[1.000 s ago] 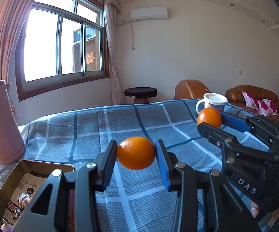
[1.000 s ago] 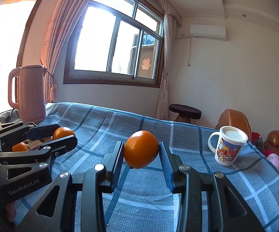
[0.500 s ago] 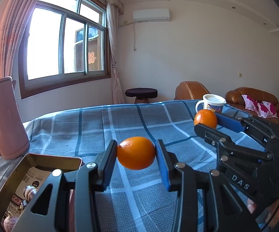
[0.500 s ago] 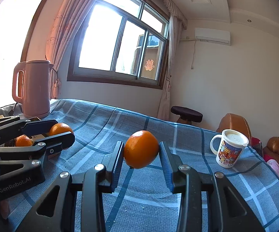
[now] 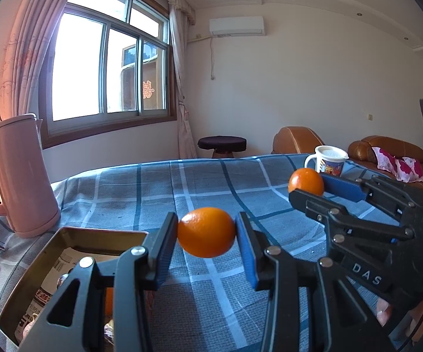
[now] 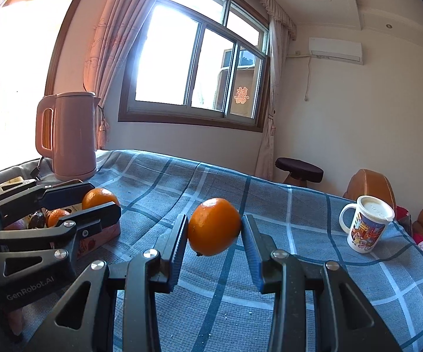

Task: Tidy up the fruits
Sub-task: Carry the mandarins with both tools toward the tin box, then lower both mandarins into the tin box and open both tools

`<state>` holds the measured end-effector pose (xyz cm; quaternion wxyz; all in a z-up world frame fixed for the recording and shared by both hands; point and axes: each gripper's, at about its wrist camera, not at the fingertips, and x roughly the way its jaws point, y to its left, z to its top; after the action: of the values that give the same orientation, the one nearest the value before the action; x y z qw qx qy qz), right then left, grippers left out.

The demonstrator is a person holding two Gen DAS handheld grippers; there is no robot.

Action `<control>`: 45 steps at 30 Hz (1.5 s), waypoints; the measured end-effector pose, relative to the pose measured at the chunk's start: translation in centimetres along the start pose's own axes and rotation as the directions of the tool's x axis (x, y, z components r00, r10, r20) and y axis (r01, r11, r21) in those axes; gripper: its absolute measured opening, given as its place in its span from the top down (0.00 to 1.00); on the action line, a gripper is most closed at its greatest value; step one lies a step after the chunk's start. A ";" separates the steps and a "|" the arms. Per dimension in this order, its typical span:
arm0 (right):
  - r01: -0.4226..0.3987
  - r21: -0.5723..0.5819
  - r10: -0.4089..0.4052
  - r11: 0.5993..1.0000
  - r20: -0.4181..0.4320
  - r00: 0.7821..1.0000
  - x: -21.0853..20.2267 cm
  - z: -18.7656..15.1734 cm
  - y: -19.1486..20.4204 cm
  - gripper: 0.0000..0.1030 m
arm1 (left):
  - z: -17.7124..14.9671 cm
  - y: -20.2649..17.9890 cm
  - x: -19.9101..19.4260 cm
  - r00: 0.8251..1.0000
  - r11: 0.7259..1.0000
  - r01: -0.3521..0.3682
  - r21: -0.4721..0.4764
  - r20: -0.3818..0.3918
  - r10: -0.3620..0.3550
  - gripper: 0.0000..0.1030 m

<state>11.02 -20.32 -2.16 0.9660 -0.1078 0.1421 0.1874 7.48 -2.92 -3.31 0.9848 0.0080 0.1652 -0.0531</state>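
Beside the tin box (image 5: 64, 234), half hidden by my fingers, each gripper clamps an orange: left gripper (image 5: 207, 234), right gripper (image 6: 215, 228).

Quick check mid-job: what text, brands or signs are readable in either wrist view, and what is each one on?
"DAS": black body of the right gripper, seen from the left wrist camera.
"GenRobot.AI": black body of the left gripper, seen from the right wrist camera.
Red double-happiness paper sign: on the window glass.
Cartoon print on the white lidded mug: lettering too small to read.
Printed papers in the brass-coloured metal tin: too blurred to read.
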 end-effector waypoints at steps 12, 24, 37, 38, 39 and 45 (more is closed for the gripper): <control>-0.099 0.019 0.099 0.995 -0.009 0.995 0.1 0.9 2.1 0.62 | 0.0 2.6 -2.0 0.998 0.998 -0.069 -0.007 0.008 0.069 0.59; -0.226 0.012 0.227 0.974 -0.018 0.974 0.7 2.1 5.3 0.62 | -0.4 5.9 -3.4 0.988 0.988 -0.155 -0.020 -0.017 0.154 0.59; -0.331 -0.022 0.330 0.943 -0.042 0.943 1.5 2.9 9.4 0.62 | -0.6 9.5 -4.5 0.970 0.969 -0.242 -0.050 -0.036 0.240 0.59; -0.336 -0.025 0.334 0.942 -0.044 0.941 1.5 3.0 9.7 0.62 | -0.6 9.8 -4.5 0.969 0.967 -0.248 -0.053 -0.038 0.246 0.59; -0.339 -0.029 0.337 0.941 -0.045 0.940 1.6 3.0 9.9 0.61 | -0.7 10.1 -4.6 0.967 0.966 -0.253 -0.057 -0.041 0.251 0.59; -0.357 -0.036 0.355 0.933 -0.060 0.933 2.2 3.1 11.0 0.62 | -0.9 11.9 -4.7 0.959 0.957 -0.280 -0.077 -0.059 0.276 0.59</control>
<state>9.35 -8.86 -1.69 0.9092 -0.1072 0.1801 0.3597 4.05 9.44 -2.69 0.9778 -0.0090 0.1877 0.0930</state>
